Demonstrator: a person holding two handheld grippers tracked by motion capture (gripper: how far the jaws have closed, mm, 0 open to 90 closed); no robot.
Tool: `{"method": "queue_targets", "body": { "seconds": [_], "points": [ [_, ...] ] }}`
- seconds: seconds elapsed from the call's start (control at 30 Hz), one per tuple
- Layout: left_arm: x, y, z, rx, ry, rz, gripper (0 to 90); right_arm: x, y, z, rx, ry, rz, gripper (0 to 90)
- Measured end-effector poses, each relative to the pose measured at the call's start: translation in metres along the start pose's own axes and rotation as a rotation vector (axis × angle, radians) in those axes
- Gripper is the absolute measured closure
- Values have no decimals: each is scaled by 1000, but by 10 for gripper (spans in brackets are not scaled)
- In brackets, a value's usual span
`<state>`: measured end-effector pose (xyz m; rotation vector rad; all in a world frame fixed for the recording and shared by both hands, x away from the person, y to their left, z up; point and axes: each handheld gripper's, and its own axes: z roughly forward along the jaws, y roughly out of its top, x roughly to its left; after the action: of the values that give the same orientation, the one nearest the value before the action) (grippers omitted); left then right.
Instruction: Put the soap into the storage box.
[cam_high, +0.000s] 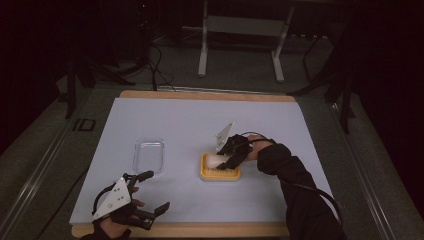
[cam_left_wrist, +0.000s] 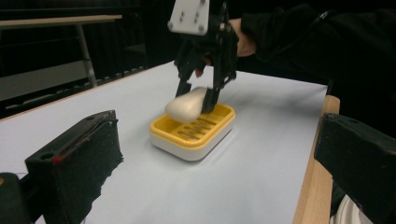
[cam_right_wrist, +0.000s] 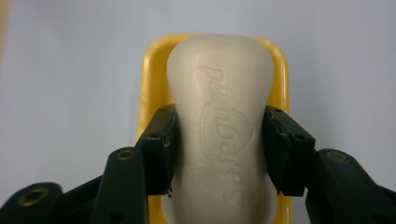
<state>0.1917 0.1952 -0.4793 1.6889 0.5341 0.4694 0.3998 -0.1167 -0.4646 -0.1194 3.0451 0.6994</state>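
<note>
A cream soap bar (cam_right_wrist: 219, 126) with embossed lettering is pinched at its waist by my right gripper (cam_right_wrist: 219, 149), which is shut on it. In the left gripper view the soap bar (cam_left_wrist: 187, 103) tilts, its far end raised, just above the yellow soap dish (cam_left_wrist: 194, 133). From the high view the right gripper (cam_high: 226, 159) hangs over the yellow soap dish (cam_high: 220, 174) at the middle of the table. My left gripper (cam_high: 152, 192) stands open near the front left edge, nothing between its jaws.
A clear plastic lid or tray (cam_high: 149, 155) lies left of the dish on the pale blue mat (cam_high: 200, 120). The wooden table edge (cam_high: 200, 230) runs along the front. A metal table frame (cam_high: 240, 40) stands beyond in the dark.
</note>
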Motion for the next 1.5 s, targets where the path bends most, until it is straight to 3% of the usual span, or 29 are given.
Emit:
{"method": "queue_targets", "body": {
  "seconds": [0.23, 0.3, 0.4, 0.6, 0.87, 1.07, 1.13, 1.23, 1.3, 1.37, 1.5],
  "points": [
    [0, 0, 1, 3, -3, 0, 7, -2, -10, 17, -10, 4, 13, 492],
    [0, 0, 1, 5, -3, 1, 7, 0, -12, 27, 22, 0, 6, 490],
    [0, 0, 1, 7, -3, 2, 7, -1, -14, 27, -9, 3, 17, 490],
    [0, -1, 1, 10, -5, 3, 7, 1, -14, 27, 5, -4, 12, 422],
    [0, -1, 1, 11, -5, 3, 7, 2, -7, 7, -2, -42, 34, 380],
    [0, -1, 2, 13, -7, 4, 7, 6, -3, -21, -26, -104, 102, 282],
    [0, -1, 2, 13, -6, 4, 7, 7, -3, -24, -31, -104, 108, 271],
    [0, 0, 2, 13, -6, 4, 7, 10, -1, -31, -34, -142, 144, 198],
    [-1, 0, 1, 13, -6, 4, 7, 8, -2, -38, -59, -158, 198, 119],
    [-1, 0, 1, 10, -6, 2, 7, 8, -4, -46, -93, -179, 232, 115],
    [0, 0, 2, 10, -6, 2, 7, 12, -9, -58, -151, -217, 252, 114]
  ]
}}
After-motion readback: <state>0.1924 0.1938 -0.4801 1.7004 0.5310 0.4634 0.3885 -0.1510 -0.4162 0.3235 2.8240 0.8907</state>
